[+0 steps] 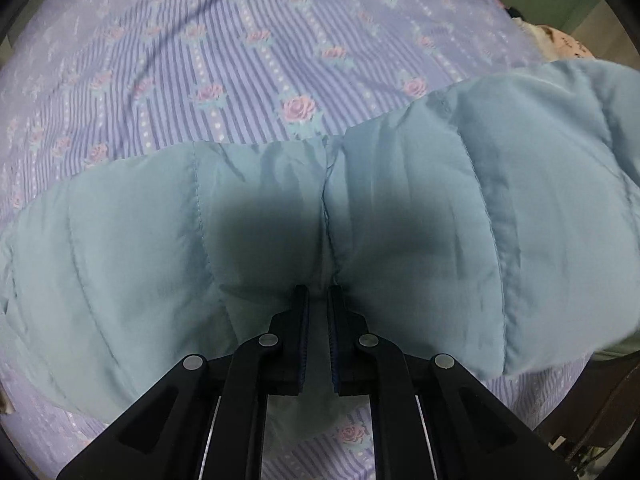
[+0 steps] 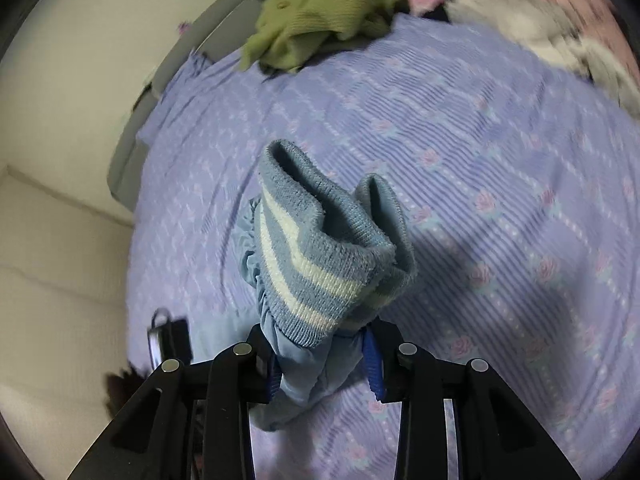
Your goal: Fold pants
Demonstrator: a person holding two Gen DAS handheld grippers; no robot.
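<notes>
The pants point(image 1: 400, 216) are light blue and quilted, lying across the purple flowered bedsheet point(image 1: 224, 52) in the left wrist view. My left gripper point(image 1: 319, 292) is shut on a fold of the pants near their middle seam. In the right wrist view my right gripper point(image 2: 324, 340) is shut on the pants' end, where two ribbed blue cuffs with white stripes point(image 2: 320, 248) stick up above the fingers. The cuffs are lifted off the sheet point(image 2: 480, 184).
A green garment point(image 2: 312, 8) and pink and white clothes point(image 2: 560, 28) lie at the far edge of the bed. A grey headboard edge point(image 2: 160, 92) and a cream wall point(image 2: 60, 200) are at the left. A small dark object point(image 2: 168, 340) lies near the left fingers.
</notes>
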